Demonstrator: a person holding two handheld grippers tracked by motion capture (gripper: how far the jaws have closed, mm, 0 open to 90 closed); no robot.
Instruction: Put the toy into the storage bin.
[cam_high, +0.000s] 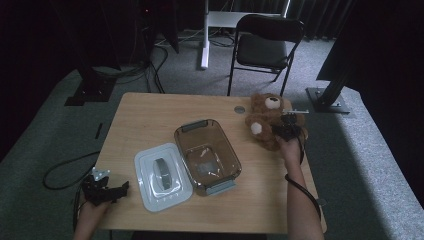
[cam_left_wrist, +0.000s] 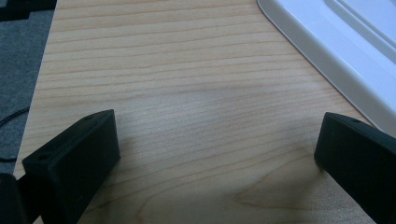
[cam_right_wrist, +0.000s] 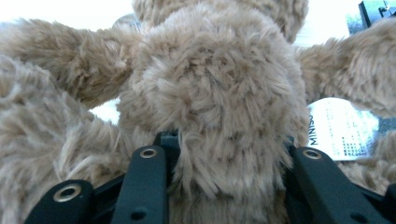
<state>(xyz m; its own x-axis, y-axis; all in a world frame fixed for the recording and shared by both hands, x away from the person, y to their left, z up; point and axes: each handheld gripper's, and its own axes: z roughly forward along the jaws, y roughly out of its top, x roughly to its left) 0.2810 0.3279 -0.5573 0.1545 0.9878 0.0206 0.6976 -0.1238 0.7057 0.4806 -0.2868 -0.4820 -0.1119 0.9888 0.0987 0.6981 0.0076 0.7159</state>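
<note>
1. Dim room, grey carpet, a folding chair (cam_high: 267, 42) behind a pale wooden desk (cam_high: 150, 120).
2. On the desk's far right corner lies a brown teddy bear (cam_high: 266, 122), with a paper tag (cam_right_wrist: 343, 128) beside it.
3. Right claw (cam_high: 289, 129) presses both jaws into a plush limb of the bear (cam_right_wrist: 219, 107); fur bulges between them, so the grasp looks made.
4. Step in hand, as I judge it: picking up the bear. Next it calls for a lift clear of the desk and a carry toward the open clear container (cam_high: 207, 156) at the middle.
5. Beside the container lies its white lid (cam_high: 162, 176).
6. Right forearm reaches far forward; the left claw (cam_high: 105, 190) rests low at the near left corner, jaws wide apart over bare wood (cam_left_wrist: 187, 93), holding nothing.
</note>
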